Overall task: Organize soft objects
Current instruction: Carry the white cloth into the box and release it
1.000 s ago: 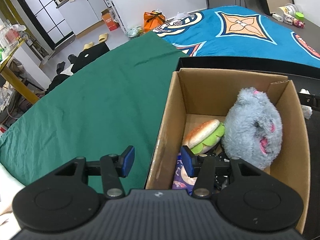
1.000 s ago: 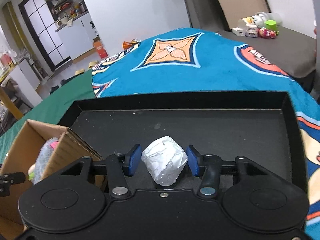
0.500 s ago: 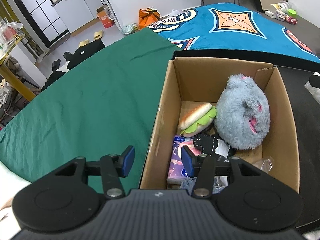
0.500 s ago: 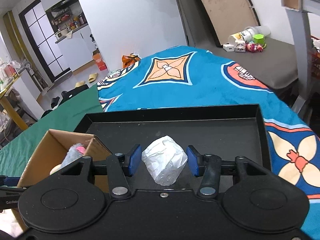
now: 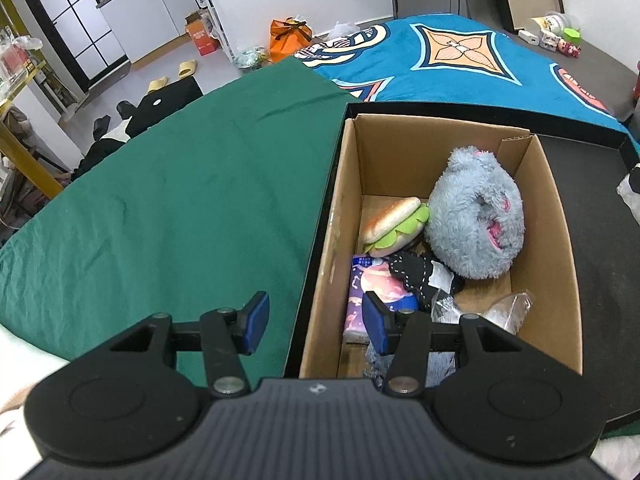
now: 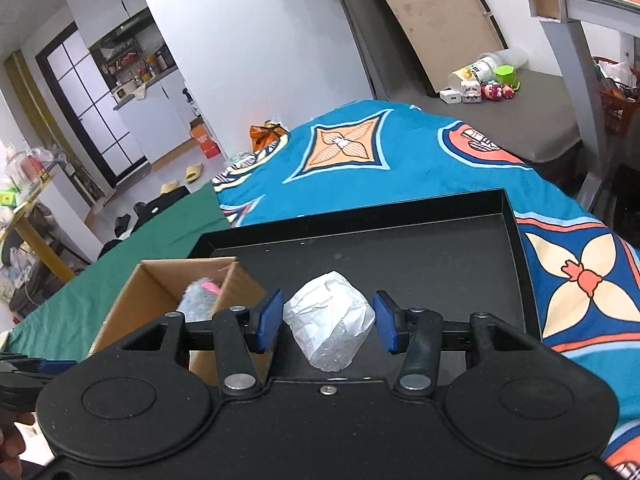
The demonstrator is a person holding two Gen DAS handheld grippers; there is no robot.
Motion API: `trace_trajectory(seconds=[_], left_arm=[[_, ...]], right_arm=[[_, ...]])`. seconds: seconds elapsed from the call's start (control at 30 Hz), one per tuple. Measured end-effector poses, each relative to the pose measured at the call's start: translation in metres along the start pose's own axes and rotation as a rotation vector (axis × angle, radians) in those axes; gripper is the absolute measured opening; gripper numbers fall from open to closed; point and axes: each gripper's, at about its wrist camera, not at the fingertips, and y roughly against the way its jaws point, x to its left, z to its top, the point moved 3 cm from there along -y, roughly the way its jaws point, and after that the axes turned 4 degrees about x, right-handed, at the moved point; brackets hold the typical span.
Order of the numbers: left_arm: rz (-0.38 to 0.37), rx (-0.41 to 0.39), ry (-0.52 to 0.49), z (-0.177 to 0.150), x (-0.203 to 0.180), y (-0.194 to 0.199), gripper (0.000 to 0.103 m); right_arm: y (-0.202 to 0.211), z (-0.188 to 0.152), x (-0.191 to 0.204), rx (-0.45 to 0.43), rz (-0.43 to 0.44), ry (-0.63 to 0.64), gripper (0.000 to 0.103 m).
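Crinkly white plastic-wrapped bundle (image 6: 329, 318) sits gripped in the right gripper (image 6: 327, 322); left gripper (image 5: 315, 322) gapes over the cardboard box (image 5: 558, 240).

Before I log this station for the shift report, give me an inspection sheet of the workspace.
Surface: black tray lying on a green cloth and a blue patterned blanket.
Job's things: cardboard box in the tray, holding a grey plush, burger toy, tissue pack and dark fabric; white bundle between the right gripper's pads.
Clutter: clear plastic in the box.
Grippers: left gripper open, straddling the box's near-left wall; right gripper shut on the bundle, above the tray.
Cables: nothing seen.
Surroundings: slippers and an orange bag on the floor, toys on a far bench.
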Motion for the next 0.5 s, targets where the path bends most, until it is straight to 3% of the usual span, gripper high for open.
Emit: trace_trajectory(seconds=[0.5], left_arm=[[-0.088, -0.029, 0.039, -0.016, 0.025, 0.012, 0.049]], right_arm=[[0.02, -0.015, 0.049, -0.013, 0.071, 0.059, 0.048]])
